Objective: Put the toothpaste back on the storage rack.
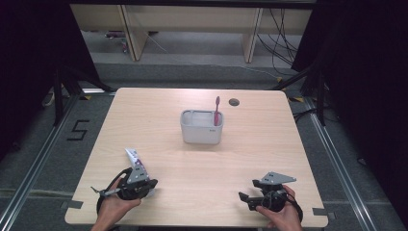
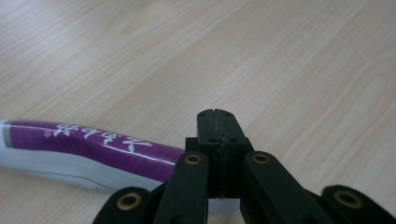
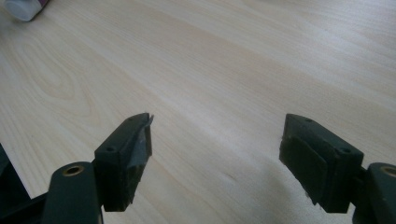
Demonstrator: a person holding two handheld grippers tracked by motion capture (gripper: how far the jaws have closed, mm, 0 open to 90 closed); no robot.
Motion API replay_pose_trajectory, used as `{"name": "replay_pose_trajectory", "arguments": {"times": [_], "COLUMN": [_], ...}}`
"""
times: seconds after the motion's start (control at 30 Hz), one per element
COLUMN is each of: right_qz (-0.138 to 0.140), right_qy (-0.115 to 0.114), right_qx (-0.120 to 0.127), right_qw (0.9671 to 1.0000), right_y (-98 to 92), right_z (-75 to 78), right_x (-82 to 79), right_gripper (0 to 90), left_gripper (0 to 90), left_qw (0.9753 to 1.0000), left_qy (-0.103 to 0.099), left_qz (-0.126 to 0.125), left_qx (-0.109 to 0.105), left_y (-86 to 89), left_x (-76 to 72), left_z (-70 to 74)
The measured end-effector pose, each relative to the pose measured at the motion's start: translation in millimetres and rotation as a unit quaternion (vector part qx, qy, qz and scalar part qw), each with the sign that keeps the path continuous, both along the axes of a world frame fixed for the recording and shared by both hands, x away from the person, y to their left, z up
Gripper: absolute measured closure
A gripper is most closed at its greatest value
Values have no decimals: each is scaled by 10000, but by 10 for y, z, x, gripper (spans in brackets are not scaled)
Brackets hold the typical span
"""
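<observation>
Holding both tools low at my edge of the table (image 1: 202, 168), I have the left gripper (image 2: 217, 116) with its jaws pressed flat together, nothing between them. The toothpaste tube (image 2: 88, 148), purple and white, lies flat on the wood just beside that gripper, on the left in the left gripper view, and its near end runs under the gripper's links, so I cannot tell whether anything touches it there. From the high view the tube (image 1: 133, 158) sticks out beyond my left hand (image 1: 114, 204), pointing away from me.

My right gripper (image 3: 215, 158) hovers over bare wood with its jaws spread wide, well apart from the tube; a white cap end shows at the top left corner of the right gripper view.

Farther off, near the middle of the table, stands the grey holder (image 1: 202, 127), with a pink toothbrush (image 1: 216, 111) upright in its right-hand part. The left part looks free.

My judgement is that the tube belongs in that holder next. To do it well I should first open the left jaws, slide them across the tube's middle rather than its thin crimped end, close firmly across the flat faces, then lift it level before tipping it upright, steering clear of the toothbrush.
</observation>
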State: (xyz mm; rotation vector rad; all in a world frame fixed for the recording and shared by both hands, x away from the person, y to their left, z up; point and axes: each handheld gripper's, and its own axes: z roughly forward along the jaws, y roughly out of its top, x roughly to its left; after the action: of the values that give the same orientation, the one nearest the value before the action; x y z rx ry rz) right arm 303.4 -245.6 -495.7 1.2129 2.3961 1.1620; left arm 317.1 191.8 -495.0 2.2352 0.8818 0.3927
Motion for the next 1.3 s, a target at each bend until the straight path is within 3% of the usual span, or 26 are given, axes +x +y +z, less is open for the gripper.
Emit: {"name": "replay_pose_trajectory", "arguments": {"times": [0.17, 0.2, 0.27, 0.57, 0.8, 0.87, 0.9, 1.0, 1.07, 1.2, 1.3], "right_qz": [38, -57, 25, 33, 36, -42, 60, 47, 75, 13, 80], "right_qy": [-19, 92, 0, 14, -55, 77, -56, 73, -44, 64, -38], "right_qx": [38, 106, 63, 90, -53, 34, -54, 68, -39, 20, -17], "right_qw": [10000, 9999, 10000, 10000, 10000, 10000, 10000, 9999, 10000, 10000, 10000], "right_y": [-1, 17, 7, 7, -3, 13, 0, 14, 1, 13, 4], "right_z": [-2, 5, 7, 7, 14, 13, 13, 6, 7, 16, 15], "right_x": [5, -18, -9, -9, -5, -20, -3, -13, 0, -18, -6], "right_gripper": [260, 260, 260, 260, 261, 261, 262, 264, 264, 264, 265], "left_gripper": [890, 890, 890, 885, 883, 883, 882, 880, 881, 877, 878], "left_qw": [9999, 9998, 9998, 9996, 9992, 9990, 9988, 9983, 9980, 9973, 9967], "left_qy": [21, 33, 42, 118, 172, 176, 191, 198, 198, 209, 250], "left_qz": [-88, -90, -76, -36, 160, 176, 224, 311, 344, 416, 505], "left_qx": [120, 165, 154, 246, 312, 362, 382, 452, 500, 562, 588], "left_y": [47, 58, 83, 226, 399, 448, 469, 528, 539, 595, 632], "left_x": [-68, -81, -94, -157, -206, -205, -204, -189, -180, -131, -101], "left_z": [-11, -4, 0, -3, -29, -36, -36, -31, -27, -34, -46]}}
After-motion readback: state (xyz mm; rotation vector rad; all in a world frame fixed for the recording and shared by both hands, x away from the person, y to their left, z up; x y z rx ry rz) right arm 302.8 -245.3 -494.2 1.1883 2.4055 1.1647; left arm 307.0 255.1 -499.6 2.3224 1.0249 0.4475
